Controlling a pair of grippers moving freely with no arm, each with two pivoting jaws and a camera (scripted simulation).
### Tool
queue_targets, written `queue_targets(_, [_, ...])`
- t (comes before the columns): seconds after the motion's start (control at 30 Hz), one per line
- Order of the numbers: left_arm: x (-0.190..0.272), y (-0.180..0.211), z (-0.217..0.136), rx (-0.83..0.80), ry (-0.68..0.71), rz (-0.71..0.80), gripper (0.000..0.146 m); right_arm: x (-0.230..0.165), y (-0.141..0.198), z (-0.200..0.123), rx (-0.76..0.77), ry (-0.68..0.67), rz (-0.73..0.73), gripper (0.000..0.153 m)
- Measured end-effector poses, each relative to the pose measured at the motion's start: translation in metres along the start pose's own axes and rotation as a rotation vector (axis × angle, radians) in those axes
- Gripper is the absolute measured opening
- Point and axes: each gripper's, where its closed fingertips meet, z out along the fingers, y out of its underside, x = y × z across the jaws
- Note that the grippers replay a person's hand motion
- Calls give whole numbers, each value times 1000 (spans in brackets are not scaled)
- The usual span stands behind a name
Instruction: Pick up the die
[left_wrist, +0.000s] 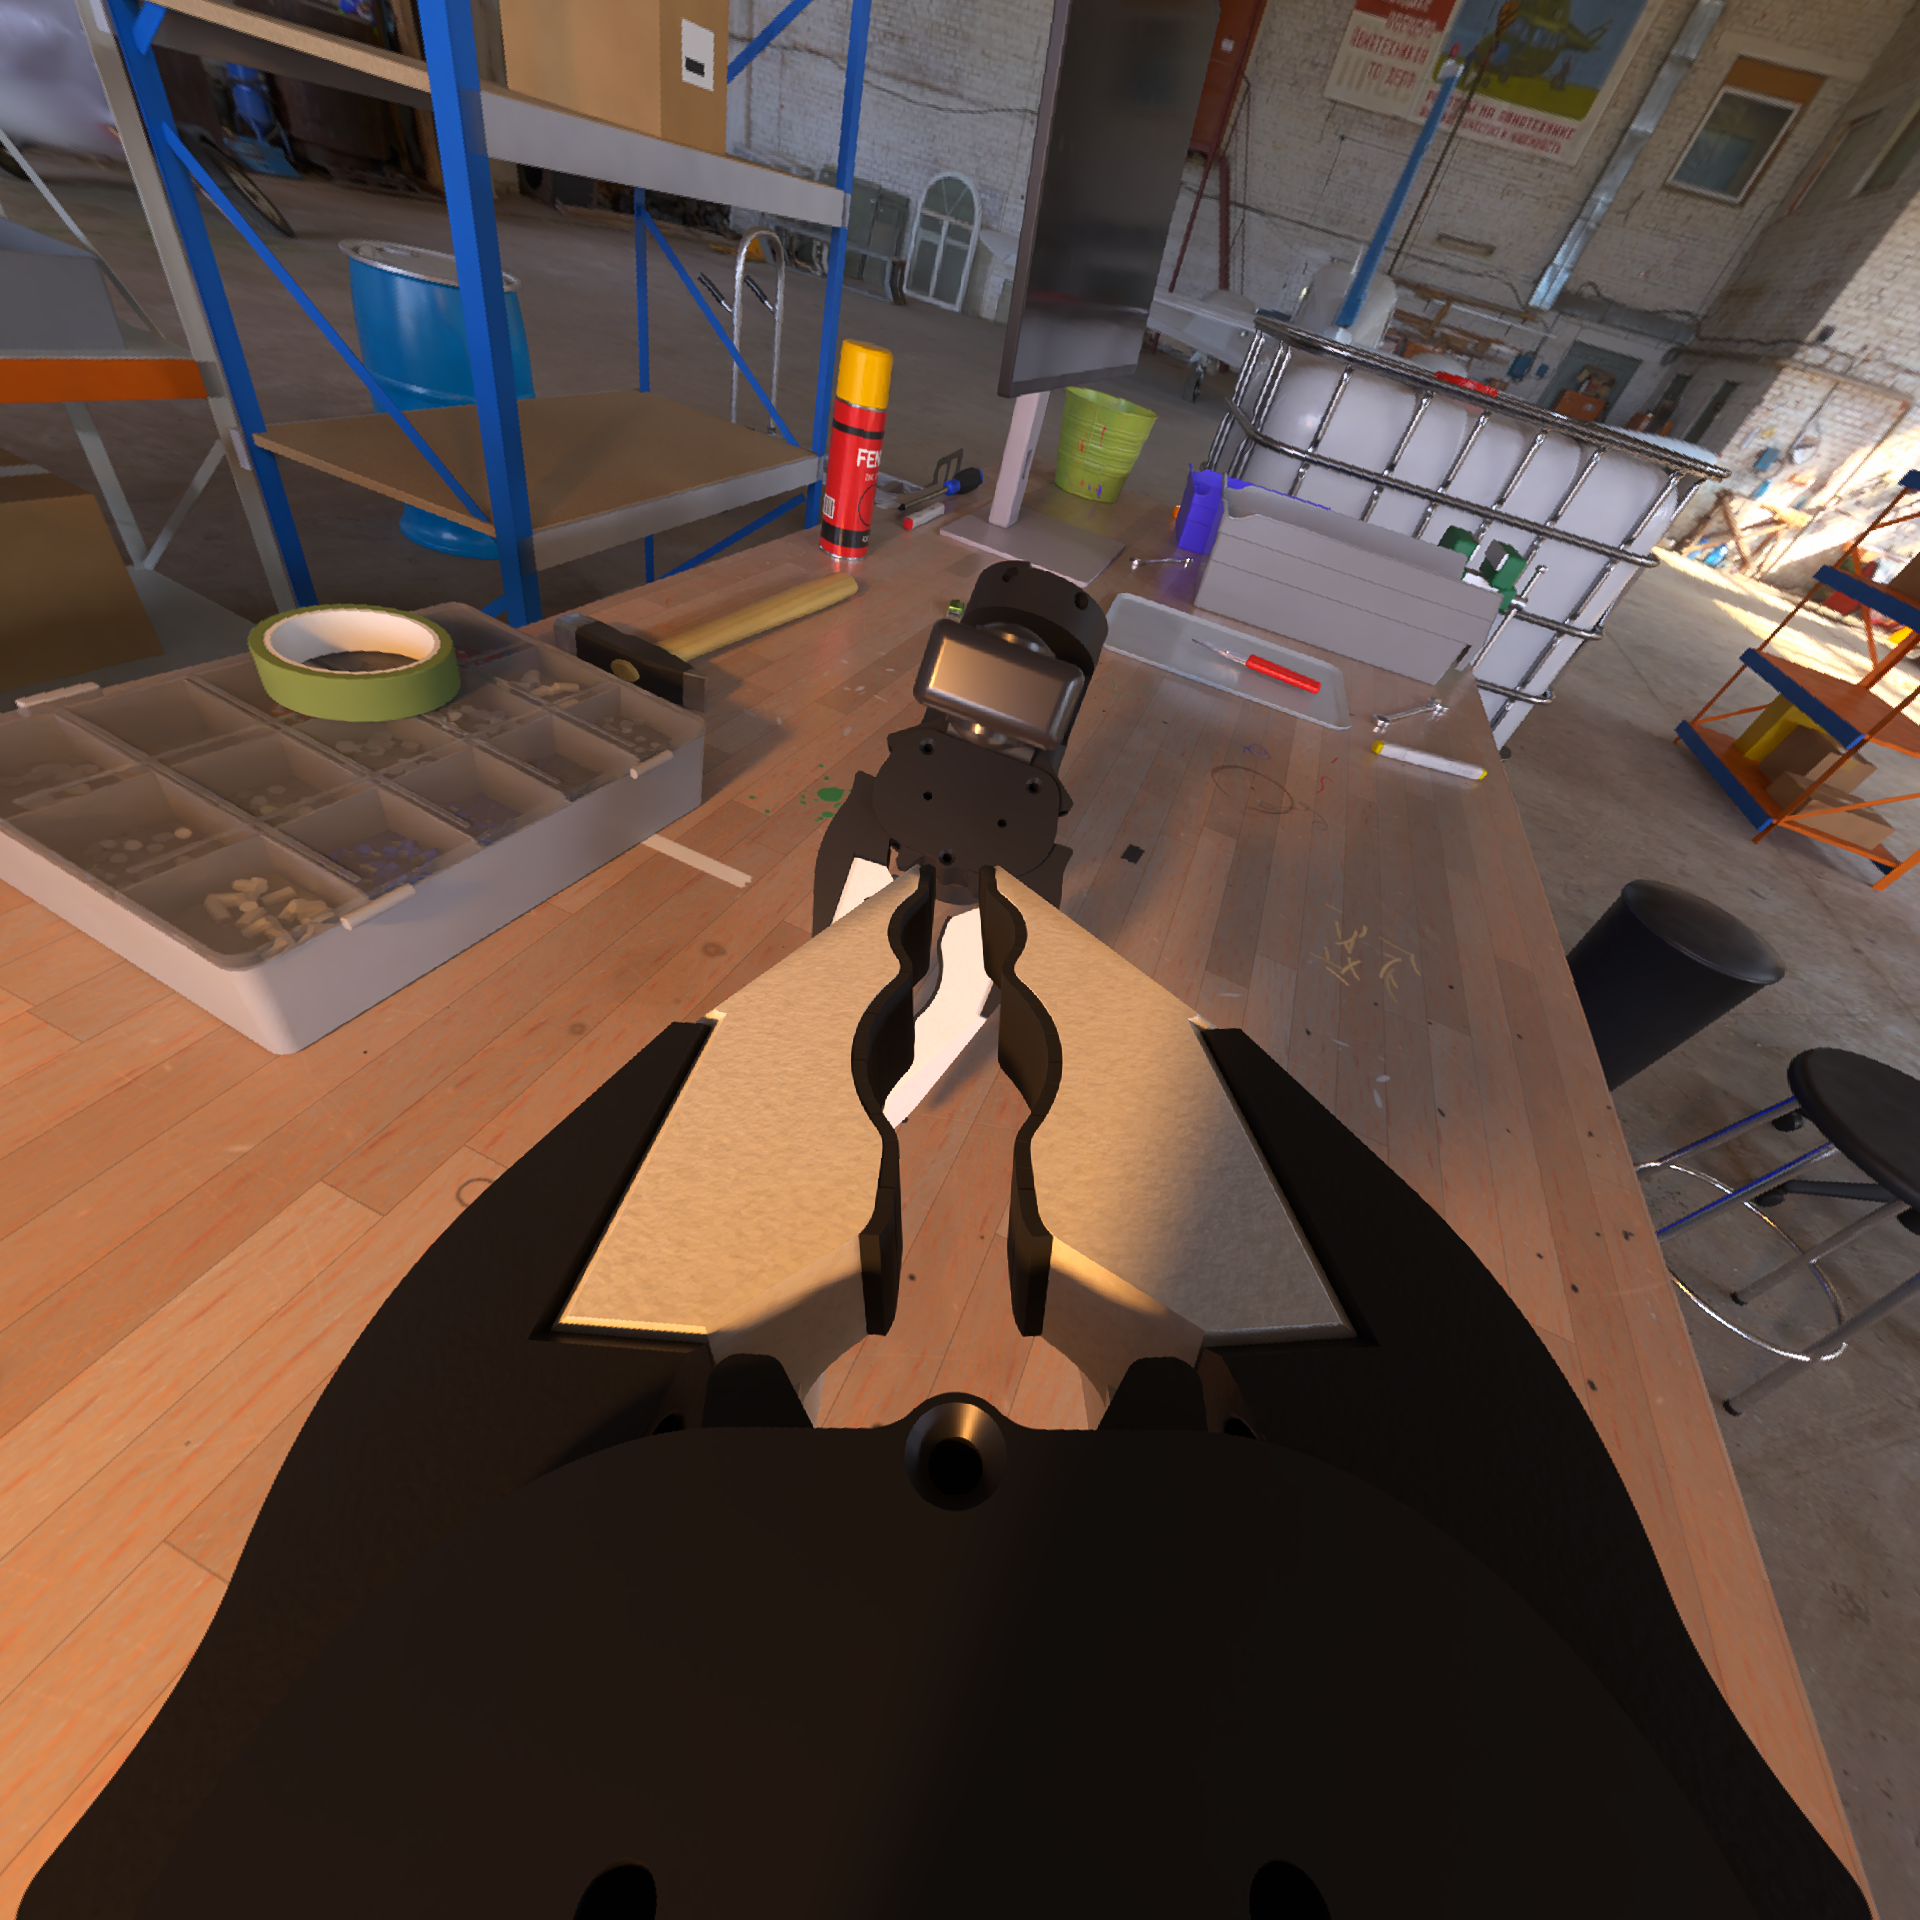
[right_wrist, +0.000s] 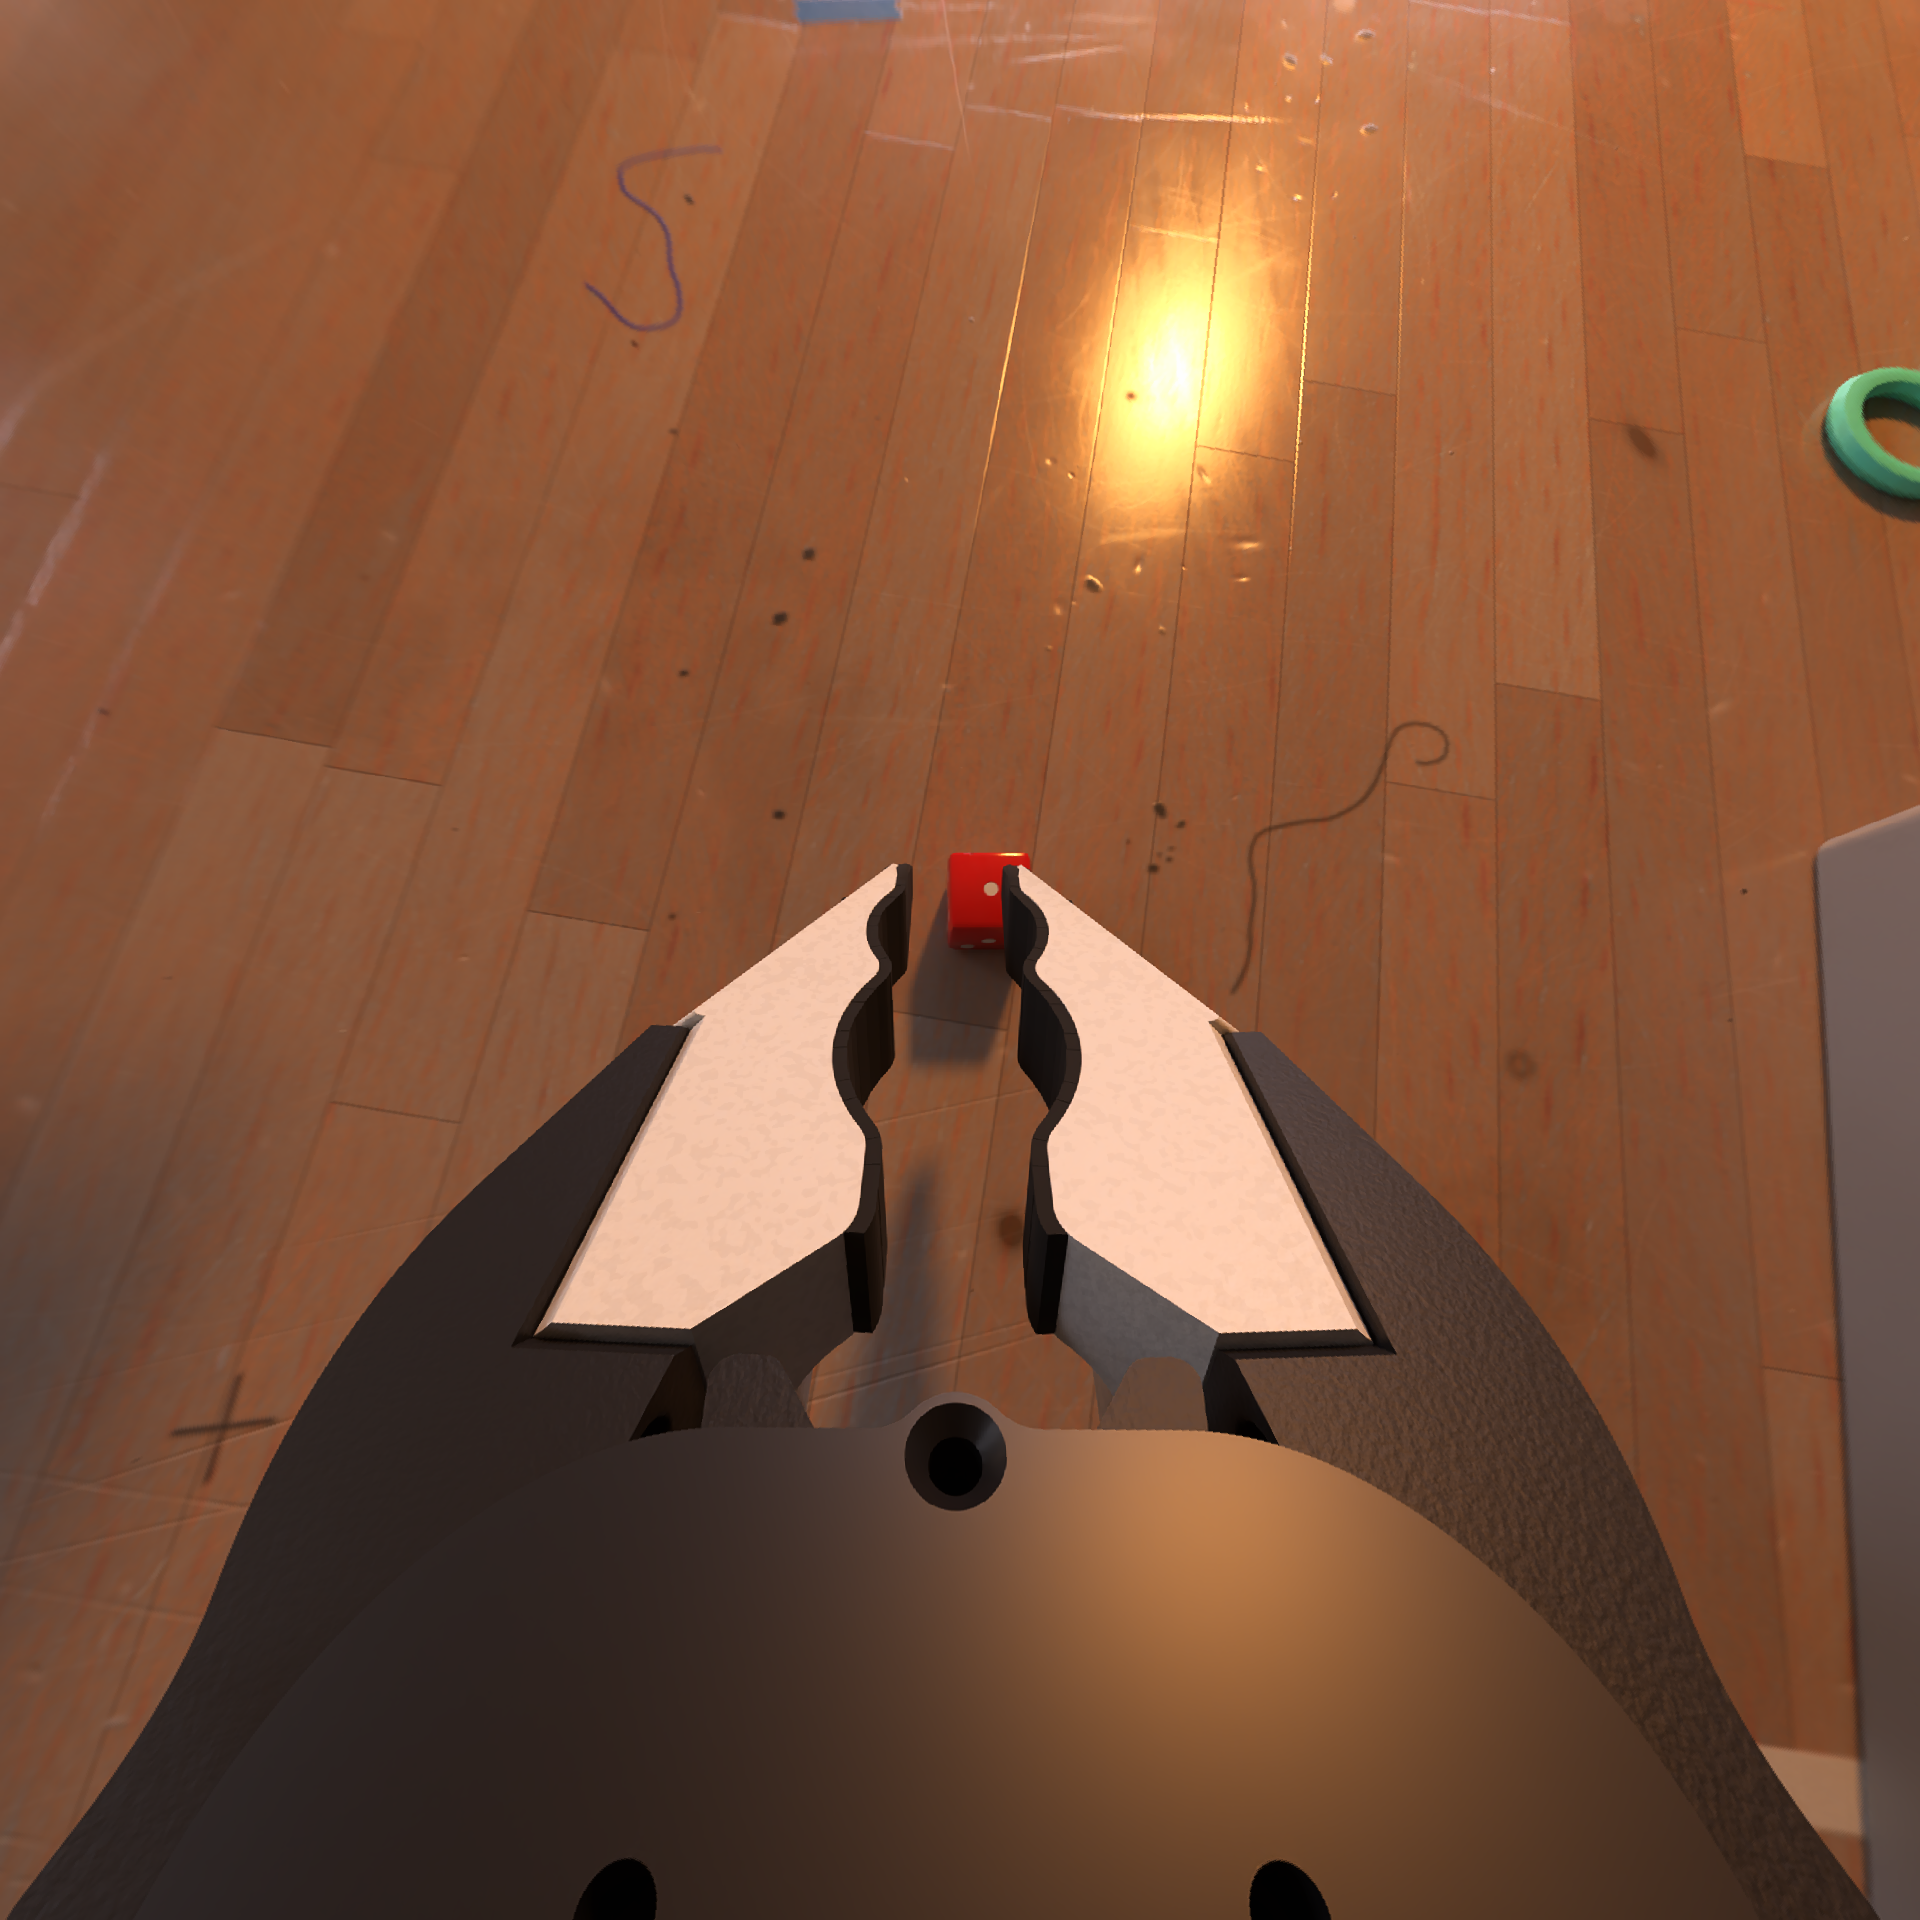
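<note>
A small red die (right_wrist: 975, 904) with white pips lies on the wooden table (right_wrist: 520, 623). In the right wrist view my right gripper (right_wrist: 958, 883) is open, with the die between its fingertips. The die sits against the right fingertip (right_wrist: 1023, 914), which hides part of it, and a gap shows on the left side. My left gripper (left_wrist: 956, 883) is narrowly open and empty, held above the table. Beyond it in the left wrist view, the right gripper's black body (left_wrist: 977, 800) points down at the table. The die does not show in that view.
A compartment tray (left_wrist: 312, 966) with a green tape roll (left_wrist: 353, 660) stands at the left, beside a hammer (left_wrist: 717, 629) and a spray can (left_wrist: 857, 457). A grey bin (left_wrist: 1340, 592) stands behind. The table edge (left_wrist: 1558, 1039) runs on the right. A green ring (right_wrist: 1870, 436) and a grey slab (right_wrist: 1870, 1247) lie to the right.
</note>
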Motion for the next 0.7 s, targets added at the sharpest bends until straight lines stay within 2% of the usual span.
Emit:
queue_targets(0.17, [1, 4, -2, -14, 4, 2, 8, 5, 2, 8, -61, 46, -66, 22])
queue_targets(0.4, [3, 8, -5, -26, 6, 1, 8, 6, 10, 20, -166, 33, -90, 24])
queue_targets(0.7, [2, 11, -3, -39, 8, 2, 8, 7, 16, 24, -157, -12, -16, 18])
